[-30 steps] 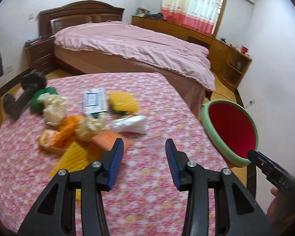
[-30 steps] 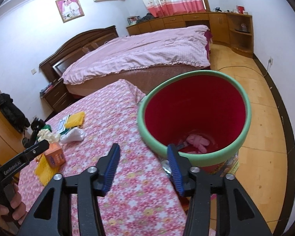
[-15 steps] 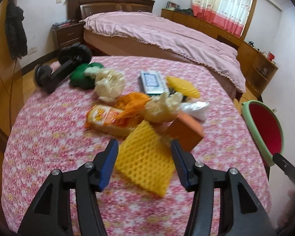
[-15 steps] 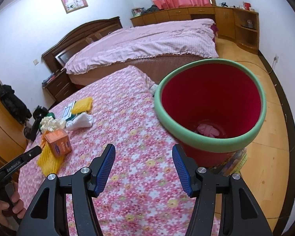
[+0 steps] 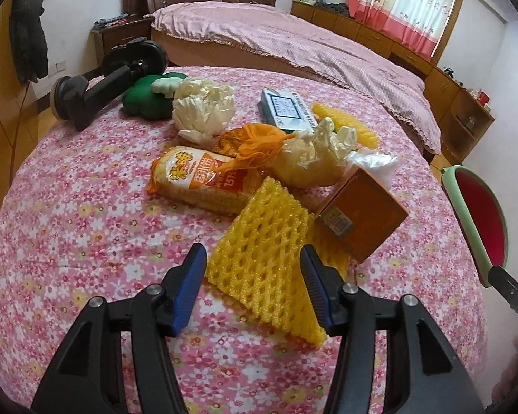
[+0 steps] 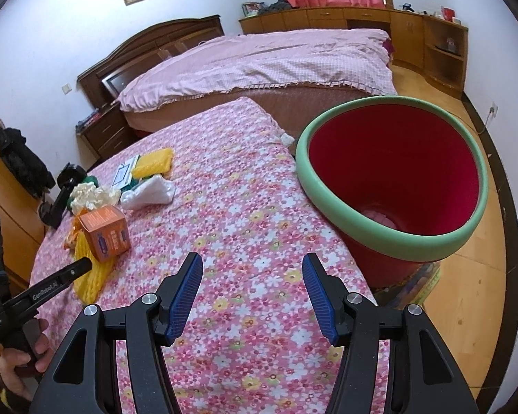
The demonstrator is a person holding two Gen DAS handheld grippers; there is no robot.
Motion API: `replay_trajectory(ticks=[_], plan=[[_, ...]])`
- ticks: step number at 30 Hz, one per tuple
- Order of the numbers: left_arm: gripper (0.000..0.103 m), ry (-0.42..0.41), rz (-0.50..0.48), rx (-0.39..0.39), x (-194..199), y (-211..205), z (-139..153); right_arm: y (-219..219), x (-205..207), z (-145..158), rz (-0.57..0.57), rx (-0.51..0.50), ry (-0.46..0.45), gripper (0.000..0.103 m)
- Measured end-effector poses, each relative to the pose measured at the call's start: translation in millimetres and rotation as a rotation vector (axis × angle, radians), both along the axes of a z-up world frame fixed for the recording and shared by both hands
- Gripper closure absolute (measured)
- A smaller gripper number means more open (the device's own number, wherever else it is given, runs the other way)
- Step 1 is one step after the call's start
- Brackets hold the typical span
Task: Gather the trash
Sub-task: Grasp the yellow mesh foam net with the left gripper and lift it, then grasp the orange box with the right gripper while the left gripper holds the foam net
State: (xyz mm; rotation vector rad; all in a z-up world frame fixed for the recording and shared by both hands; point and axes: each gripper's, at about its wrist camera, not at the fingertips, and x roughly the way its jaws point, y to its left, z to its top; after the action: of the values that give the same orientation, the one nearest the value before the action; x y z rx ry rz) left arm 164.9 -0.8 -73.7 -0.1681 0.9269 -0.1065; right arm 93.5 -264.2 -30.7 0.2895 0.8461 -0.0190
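Observation:
A pile of trash lies on the flowered table (image 5: 69, 241). Nearest is a yellow foam net (image 5: 262, 252), with my open left gripper (image 5: 253, 272) straddling its near end. Behind it lie an orange box (image 5: 362, 214), a snack packet (image 5: 197, 179), an orange mesh bag (image 5: 255, 141), crumpled paper (image 5: 203, 110), a white plastic bag (image 5: 373, 162) and a blue-white box (image 5: 286, 110). The red bin with green rim (image 6: 393, 186) stands off the table's right edge; something pink lies at its bottom. My right gripper (image 6: 253, 288) is open and empty over the table near the bin.
A black clamp stand (image 5: 100, 82) and a green cloth (image 5: 148, 96) lie at the table's far left. A bed (image 5: 293, 41) stands behind the table. The left gripper also shows in the right wrist view (image 6: 34, 293). Wooden floor lies right of the bin.
My left gripper has swung left and moved in over the pile, ending around the yellow foam net. My right gripper has drawn back from the bin toward the table.

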Motion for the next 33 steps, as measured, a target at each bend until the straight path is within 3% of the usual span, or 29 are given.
replay_trajectory(ticks=[5, 9, 12, 20, 26, 33], plan=[[0.056, 0.0, -0.022, -0.014, 3, -4, -8, 6, 3, -2, 0.016, -0.003, 0.006, 0.041], [0.075, -0.005, -0.049, -0.047, 3, -6, -9, 14, 5, -3, 0.038, -0.007, 0.011, 0.041], [0.081, -0.012, -0.066, -0.056, 1, -9, -7, 19, 6, -3, 0.052, -0.009, 0.011, 0.041], [0.082, -0.072, -0.062, -0.058, -17, 2, 18, 39, 14, 2, 0.108, -0.011, 0.0, 0.041], [0.082, -0.134, 0.019, -0.018, -29, 26, 37, 62, 23, 3, 0.169, -0.003, 0.0, 0.041], [0.082, -0.125, 0.133, -0.007, -31, 66, 34, 90, 40, 6, 0.24, 0.027, -0.006, 0.041]])
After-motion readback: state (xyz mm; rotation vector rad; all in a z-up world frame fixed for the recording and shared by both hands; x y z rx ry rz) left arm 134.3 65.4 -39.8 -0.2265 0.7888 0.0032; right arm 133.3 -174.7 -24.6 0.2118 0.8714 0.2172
